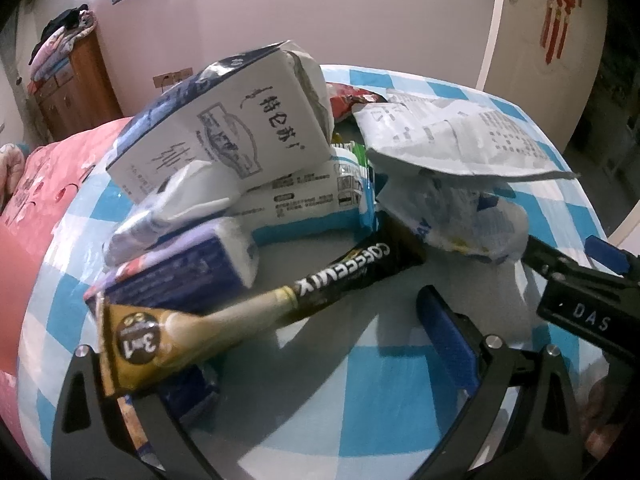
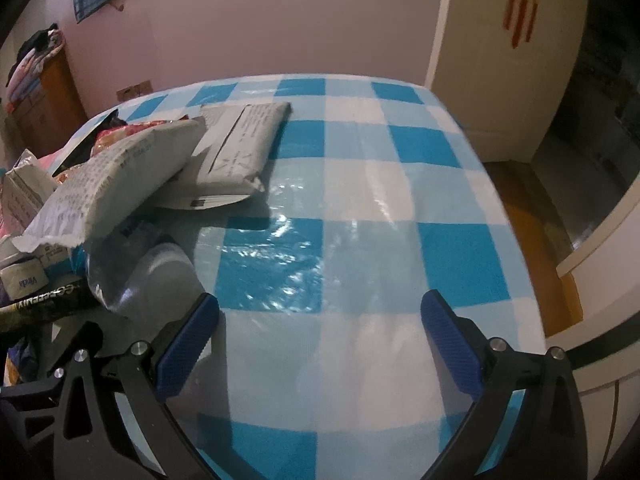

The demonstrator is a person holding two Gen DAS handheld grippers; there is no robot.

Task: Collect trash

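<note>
A pile of trash lies on the blue-and-white checked tablecloth [image 1: 360, 392]. It holds a white milk carton [image 1: 224, 128], a tissue pack [image 1: 180, 276], a white printed pouch [image 1: 452, 136], a crumpled clear plastic wrapper [image 1: 460, 212] and a black-and-gold coffee-mix stick [image 1: 256, 304]. My left gripper [image 1: 316, 352] is open, and the stick's gold end lies across its left finger [image 1: 120, 360]. My right gripper [image 2: 320, 344] is open and empty over bare cloth, its left finger [image 2: 188, 344] beside the plastic wrapper [image 2: 144, 272]. The right gripper also shows in the left wrist view [image 1: 580, 280].
A flat grey printed packet [image 2: 244, 140] and a red snack bag [image 2: 120, 132] lie at the far side of the pile. The table's right edge [image 2: 512, 216] drops to a wooden floor. A wooden cabinet [image 1: 76, 80] with folded clothes stands by the wall, with pink bedding [image 1: 48, 176] to the left.
</note>
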